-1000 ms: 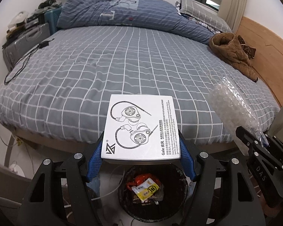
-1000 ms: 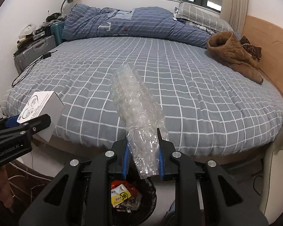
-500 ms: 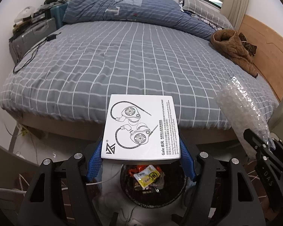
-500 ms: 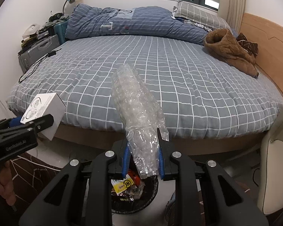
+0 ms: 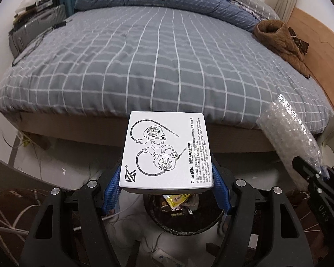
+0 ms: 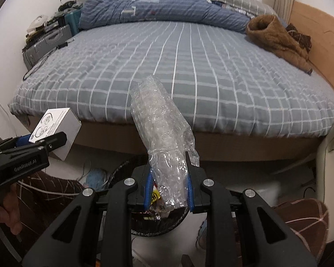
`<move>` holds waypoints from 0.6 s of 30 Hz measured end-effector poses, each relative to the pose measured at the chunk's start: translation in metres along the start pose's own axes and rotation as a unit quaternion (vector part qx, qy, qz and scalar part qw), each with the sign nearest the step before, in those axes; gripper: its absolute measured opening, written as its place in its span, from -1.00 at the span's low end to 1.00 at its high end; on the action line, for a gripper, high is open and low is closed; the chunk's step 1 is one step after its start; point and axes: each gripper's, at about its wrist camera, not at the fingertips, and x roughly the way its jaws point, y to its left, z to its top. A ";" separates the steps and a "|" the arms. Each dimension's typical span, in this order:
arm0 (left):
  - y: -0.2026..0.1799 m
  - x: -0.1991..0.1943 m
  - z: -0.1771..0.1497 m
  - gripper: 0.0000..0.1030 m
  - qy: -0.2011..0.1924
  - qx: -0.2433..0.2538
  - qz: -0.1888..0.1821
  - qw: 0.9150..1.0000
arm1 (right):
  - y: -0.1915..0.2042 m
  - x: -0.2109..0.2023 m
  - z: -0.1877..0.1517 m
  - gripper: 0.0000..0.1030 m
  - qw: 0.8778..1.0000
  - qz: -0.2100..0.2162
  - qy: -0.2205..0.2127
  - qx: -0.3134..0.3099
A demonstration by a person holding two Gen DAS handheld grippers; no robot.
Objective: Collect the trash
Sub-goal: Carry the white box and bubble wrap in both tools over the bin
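Two trash items held, both above trash bin (image 5: 182, 218) on floor off bed's (image 5: 162, 62) foot edge. Left gripper (image 5: 167, 178) clamped across white earphone box (image 5: 165, 151); right gripper (image 6: 168, 189) pinching bubble wrap (image 6: 162, 138) at lower end. Positioned for drop, apparently.

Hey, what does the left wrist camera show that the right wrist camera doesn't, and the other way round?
Only the left wrist view shows the printed top of the white earphone box square-on, with its earphone drawing.

Only the right wrist view shows the right gripper shut on the bubble wrap, and the person's hand.

Both show the box in the left gripper, the trash bin below and the checked bed.
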 end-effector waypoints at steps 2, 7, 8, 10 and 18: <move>0.000 0.008 -0.003 0.31 0.003 0.003 -0.002 1.000 | 0.001 0.012 -0.006 -0.56 1.000 0.002 0.012 -0.003; -0.005 0.034 -0.007 0.31 0.016 0.020 -0.006 1.000 | 0.001 0.036 -0.013 -0.56 0.999 0.013 0.037 -0.006; -0.006 0.036 -0.007 0.31 0.018 0.021 -0.006 1.000 | 0.002 0.041 -0.014 -0.56 0.999 0.015 0.043 -0.008; -0.006 0.043 -0.006 0.31 0.022 0.022 -0.008 0.999 | 0.003 0.052 -0.016 -0.56 0.998 0.018 0.055 -0.013; -0.004 0.081 -0.012 0.31 0.063 0.023 -0.003 0.998 | 0.017 0.091 -0.024 -0.55 0.994 0.032 0.103 -0.026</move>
